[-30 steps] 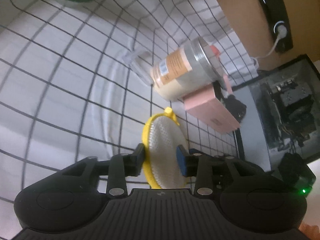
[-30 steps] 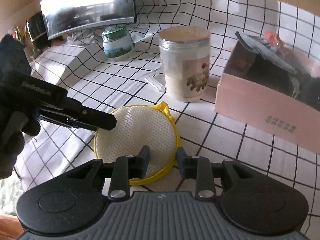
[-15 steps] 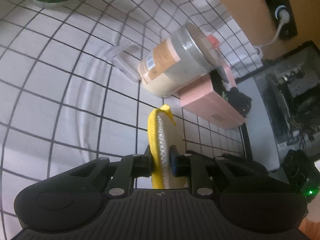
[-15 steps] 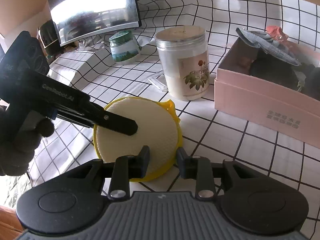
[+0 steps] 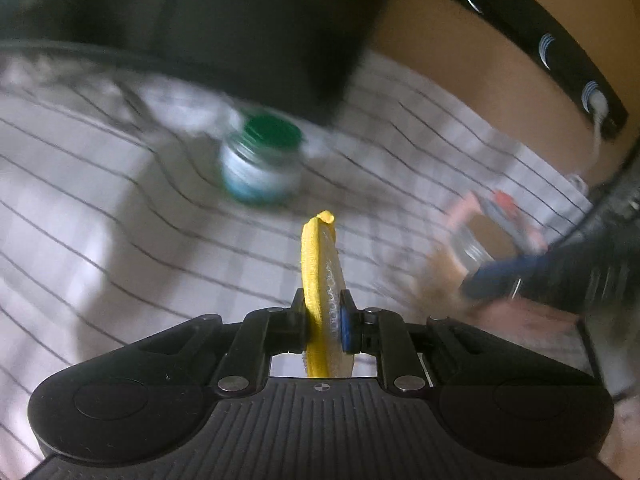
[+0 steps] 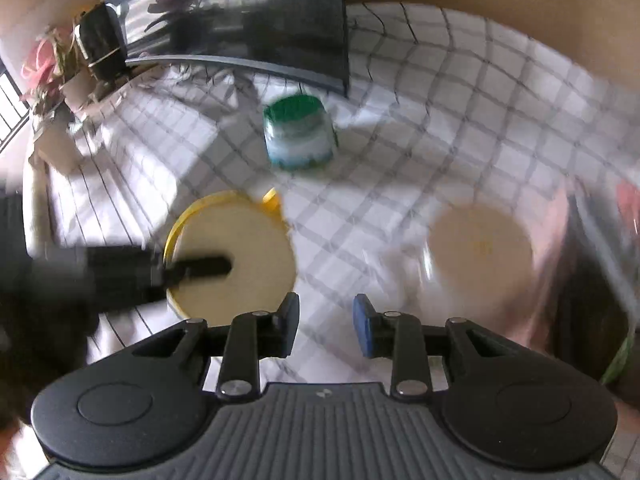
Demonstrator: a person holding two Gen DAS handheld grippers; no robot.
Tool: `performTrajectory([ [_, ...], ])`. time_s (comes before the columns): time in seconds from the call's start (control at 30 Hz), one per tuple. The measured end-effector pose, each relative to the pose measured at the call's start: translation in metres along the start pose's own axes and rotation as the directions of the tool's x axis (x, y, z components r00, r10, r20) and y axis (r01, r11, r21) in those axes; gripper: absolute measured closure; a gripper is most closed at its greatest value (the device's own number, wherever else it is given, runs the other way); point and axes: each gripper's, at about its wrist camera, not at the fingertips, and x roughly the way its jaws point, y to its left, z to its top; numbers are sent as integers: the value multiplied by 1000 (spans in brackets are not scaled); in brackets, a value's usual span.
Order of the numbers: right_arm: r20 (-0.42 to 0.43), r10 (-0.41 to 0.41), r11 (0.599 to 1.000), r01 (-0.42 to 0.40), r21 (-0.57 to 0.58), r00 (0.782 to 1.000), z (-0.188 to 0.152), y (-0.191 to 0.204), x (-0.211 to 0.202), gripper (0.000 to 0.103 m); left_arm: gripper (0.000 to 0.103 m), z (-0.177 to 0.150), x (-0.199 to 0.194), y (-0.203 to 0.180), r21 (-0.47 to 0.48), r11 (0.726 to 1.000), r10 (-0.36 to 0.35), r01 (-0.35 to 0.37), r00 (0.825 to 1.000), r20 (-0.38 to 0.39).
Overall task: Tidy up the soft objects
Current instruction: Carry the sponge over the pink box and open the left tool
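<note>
A round soft pad (image 5: 320,264) with a yellow rim and a pale mesh face is pinched edge-on in my left gripper (image 5: 323,316), which is shut on it and holds it above the checked tablecloth. The right wrist view shows the pad (image 6: 240,248) face-on at the left, with a black left finger (image 6: 200,266) lying across it. My right gripper (image 6: 326,320) is open with only tablecloth between its fingers, to the right of the pad and apart from it. The pink box (image 6: 568,240) at the right edge is blurred.
A small green-lidded jar (image 6: 298,136) stands on the cloth beyond the pad. A tall jar with a beige lid (image 6: 480,248) is right of my right gripper, next to the pink box. A dark monitor (image 6: 240,20) stands at the back, and a wooden wall rises behind.
My left gripper closed on the pad, lifted it off the cloth and swung toward the green-lidded jar. My right gripper rose and drew back from the pad's edge. Both views are now motion-blurred.
</note>
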Motion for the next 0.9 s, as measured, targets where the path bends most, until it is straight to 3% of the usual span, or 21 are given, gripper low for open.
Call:
performTrajectory([
  [0.1,-147,6,1000,-8,-15,989,60,6,19,73,85,4,-9,19,-41,999,22,-19,998,58],
  [0.23,-365,-55,998,36,-58,930,103,0,81,73,85,-2,-20,43,-105,994,22,-13,996,89],
  [0.33,-484,-94,995,67,-73,870,104,-3,122,73,85,-8,-22,56,-140,990,40,-25,994,102],
  [0.43,-556,-210,975,132,-177,804,97,4,156,73,85,-11,-25,71,-179,983,51,-30,992,114],
  [0.53,-583,-277,955,154,-253,764,90,8,172,73,85,-13,-27,81,-213,977,60,-34,991,120],
  [0.63,-592,-268,957,138,-255,760,88,8,179,75,85,-12,-26,84,-222,974,63,-36,991,115],
  [0.73,-574,-240,962,114,-247,783,89,8,177,84,85,-11,-24,81,-216,976,63,-38,992,110],
  [0.8,-557,-228,965,111,-236,799,89,8,171,85,85,-9,-24,79,-208,978,56,-33,992,110],
  [0.9,-509,-184,975,88,-206,841,96,10,152,90,85,-3,-24,71,-181,983,56,-35,992,113],
])
